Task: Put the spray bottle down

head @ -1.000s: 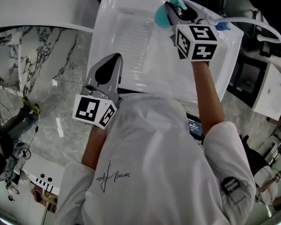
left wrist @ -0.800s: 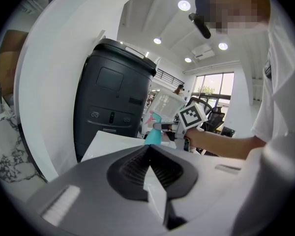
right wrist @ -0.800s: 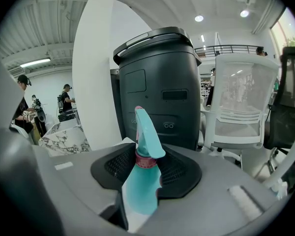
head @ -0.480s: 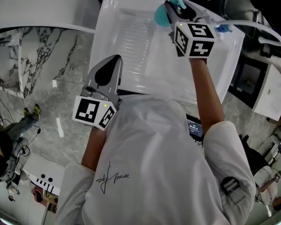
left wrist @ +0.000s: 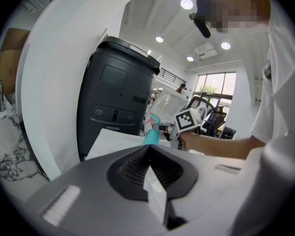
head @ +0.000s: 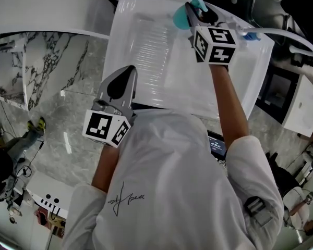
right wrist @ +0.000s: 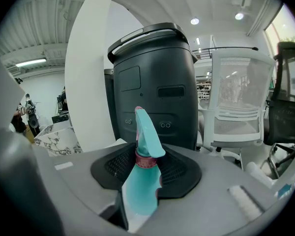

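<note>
right gripper view: spray bottle [right wrist: 137,195] clamped upright in right gripper [right wrist: 145,173], held over far edge of white table [head: 146,51]. might topple or slip off if released too high. left gripper [left wrist: 150,173] closed, empty.

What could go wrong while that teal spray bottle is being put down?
The right tongs hold the spray bottle lying along them, nozzle first, not upright; let go like that, it may roll on the white surface. It also hangs close to that surface's far edge, so it might slip off.
</note>
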{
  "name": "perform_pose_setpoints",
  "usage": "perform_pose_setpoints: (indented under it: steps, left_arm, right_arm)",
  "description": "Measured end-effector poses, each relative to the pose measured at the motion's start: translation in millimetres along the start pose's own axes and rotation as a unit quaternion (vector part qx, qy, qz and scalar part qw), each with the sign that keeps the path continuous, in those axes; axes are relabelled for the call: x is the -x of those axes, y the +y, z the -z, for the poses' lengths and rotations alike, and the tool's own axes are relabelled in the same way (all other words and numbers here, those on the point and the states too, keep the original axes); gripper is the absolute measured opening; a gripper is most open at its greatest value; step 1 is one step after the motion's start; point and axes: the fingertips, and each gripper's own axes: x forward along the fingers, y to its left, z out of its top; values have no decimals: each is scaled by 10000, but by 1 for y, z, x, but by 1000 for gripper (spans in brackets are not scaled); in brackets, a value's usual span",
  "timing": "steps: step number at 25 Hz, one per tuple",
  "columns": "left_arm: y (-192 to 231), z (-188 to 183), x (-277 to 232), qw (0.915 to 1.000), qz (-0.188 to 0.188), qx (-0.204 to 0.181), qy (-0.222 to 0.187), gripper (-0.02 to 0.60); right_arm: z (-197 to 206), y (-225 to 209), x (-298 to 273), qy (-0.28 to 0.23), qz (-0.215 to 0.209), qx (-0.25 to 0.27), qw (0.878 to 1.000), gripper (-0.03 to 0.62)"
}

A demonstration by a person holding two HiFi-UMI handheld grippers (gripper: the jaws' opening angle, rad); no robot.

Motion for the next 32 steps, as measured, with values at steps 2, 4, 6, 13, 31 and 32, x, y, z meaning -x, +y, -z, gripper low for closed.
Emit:
perform_pose_setpoints:
  steps: [2, 4, 6, 13, 31, 32]
  left_arm:
    - [0, 0, -1, 10000, 24, 8, -14, 29]
    - [0, -2, -2, 10000, 54, 8, -41, 29]
    - [0, -2, -3, 10000, 71, -3, -38, 29]
    - [2, -3, -5, 9999, 89, -44, 24, 29]
    - [-8, -3, -3, 9999, 67, -79, -3, 29]
    - [-8, -3, -3, 9999, 68, -82, -6, 29]
  right_arm:
    - [0, -2, -3, -68, 7, 25, 10000, 132]
    - [0, -3, -6, -153, 16, 20, 9999, 132]
    - [-1, -4, -9, -259, 21, -1, 9997, 132]
    - [-5, -4, -16, -656, 99, 136, 9977, 130]
    - [8, 13, -14, -638, -48, 705, 9955, 146]
    - [7, 12, -14, -635, -43, 691, 9956, 147]
